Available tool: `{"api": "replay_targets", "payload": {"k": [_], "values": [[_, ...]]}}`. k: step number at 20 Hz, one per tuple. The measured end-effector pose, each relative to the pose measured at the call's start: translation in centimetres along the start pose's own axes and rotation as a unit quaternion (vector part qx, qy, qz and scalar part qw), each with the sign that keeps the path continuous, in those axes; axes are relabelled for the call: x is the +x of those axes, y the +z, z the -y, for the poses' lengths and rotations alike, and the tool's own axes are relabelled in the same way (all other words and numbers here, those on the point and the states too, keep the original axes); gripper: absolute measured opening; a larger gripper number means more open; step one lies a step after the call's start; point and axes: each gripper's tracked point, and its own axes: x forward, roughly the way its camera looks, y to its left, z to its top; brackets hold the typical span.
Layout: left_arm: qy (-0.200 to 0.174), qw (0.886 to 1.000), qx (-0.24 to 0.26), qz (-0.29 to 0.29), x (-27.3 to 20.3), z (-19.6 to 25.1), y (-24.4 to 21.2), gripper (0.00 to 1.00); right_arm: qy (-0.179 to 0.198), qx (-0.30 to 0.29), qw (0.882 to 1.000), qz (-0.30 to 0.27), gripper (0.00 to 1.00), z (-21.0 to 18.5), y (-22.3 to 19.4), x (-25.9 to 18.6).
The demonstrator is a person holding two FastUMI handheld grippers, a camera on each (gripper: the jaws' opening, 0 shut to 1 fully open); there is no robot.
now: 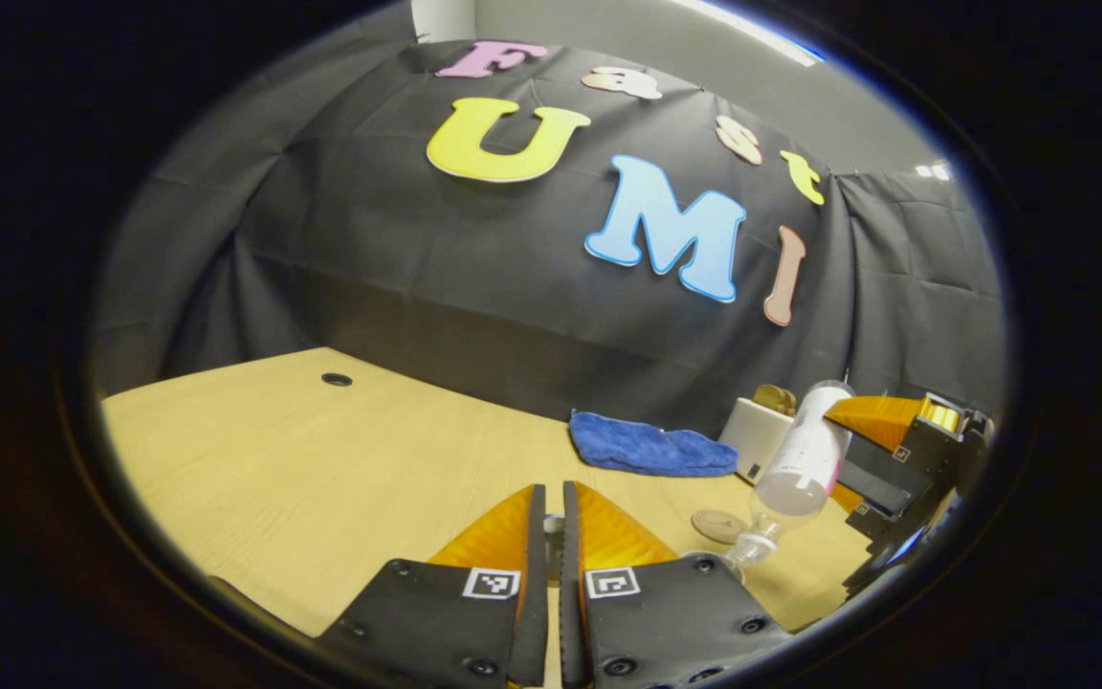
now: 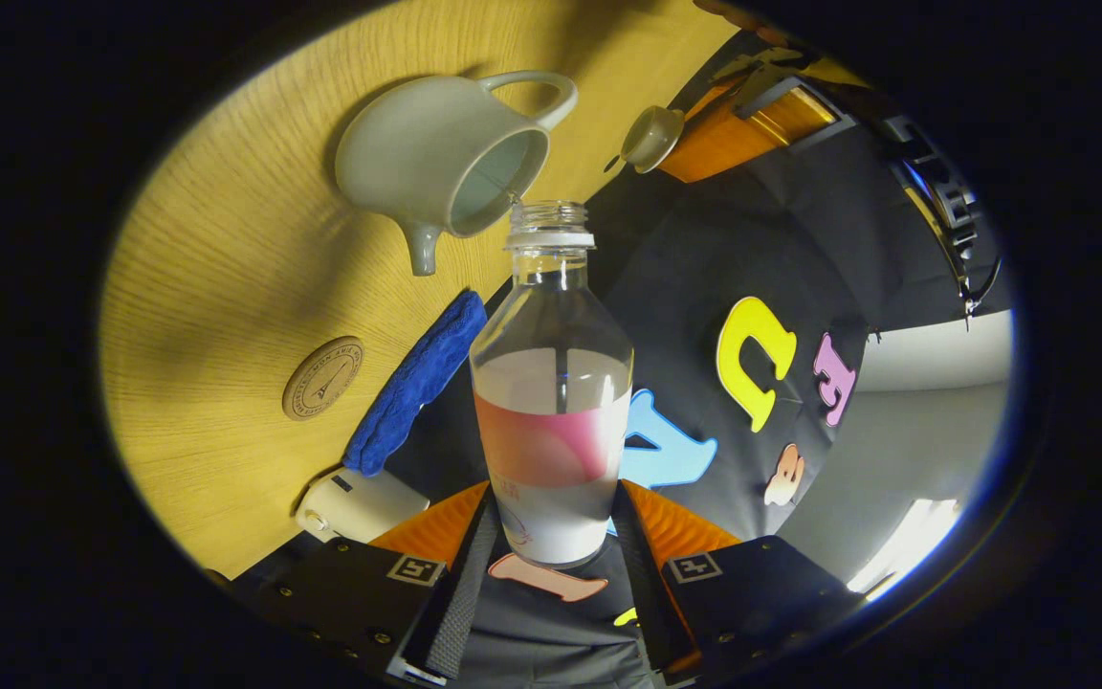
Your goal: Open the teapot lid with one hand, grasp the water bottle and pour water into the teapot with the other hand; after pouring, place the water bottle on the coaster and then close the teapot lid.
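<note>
My right tongs (image 2: 551, 536) are gripping the tipped bottle (image 2: 551, 383), mouth over the open teapot (image 2: 436, 158), while my left tongs (image 1: 552, 522), nearly closed, are pinching the lid (image 2: 651, 137) clear.

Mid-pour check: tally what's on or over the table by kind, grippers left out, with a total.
Teapot, lid off: 1
Teapot lid, held in the left gripper: 1
Water bottle, tipped, in the right gripper: 1
Round coaster: 1
Blue cloth: 1
White boxy device: 1
Total: 6
</note>
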Motion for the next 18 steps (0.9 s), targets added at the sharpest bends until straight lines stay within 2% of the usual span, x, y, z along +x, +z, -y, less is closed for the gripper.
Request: {"api": "replay_targets", "payload": {"k": [4,6,9,12,15,16,18], "values": [[0.003,1.000,-0.008,0.005,-0.2,-0.4,0.3,0.12,0.035,0.066,0.997,-0.002,0.70,-1.7,0.0,-0.1],[0.004,1.000,-0.013,0.004,-0.3,-0.7,0.4,0.11,0.068,0.127,0.989,-0.010,0.70,-3.4,-0.1,-0.1],[0.003,1.000,-0.014,0.004,-0.2,-0.7,0.5,0.12,0.095,0.195,0.976,-0.013,0.70,-4.2,0.5,-0.3],[0.003,1.000,-0.013,0.001,-0.1,-0.7,0.3,0.12,0.144,0.289,0.946,-0.021,0.70,-6.9,1.2,-0.9],[0.003,1.000,-0.013,0.000,0.0,-0.7,0.2,0.12,0.158,0.356,0.920,-0.032,0.70,-7.1,1.4,-1.0],[0.003,1.000,-0.012,-0.002,0.1,-0.7,0.1,0.12,0.163,0.382,0.909,-0.036,0.70,-7.4,1.4,-1.0],[0.002,1.000,-0.012,-0.006,0.2,-0.6,-0.1,0.12,0.182,0.438,0.879,-0.044,0.70,-8.5,1.4,-1.1]]}}
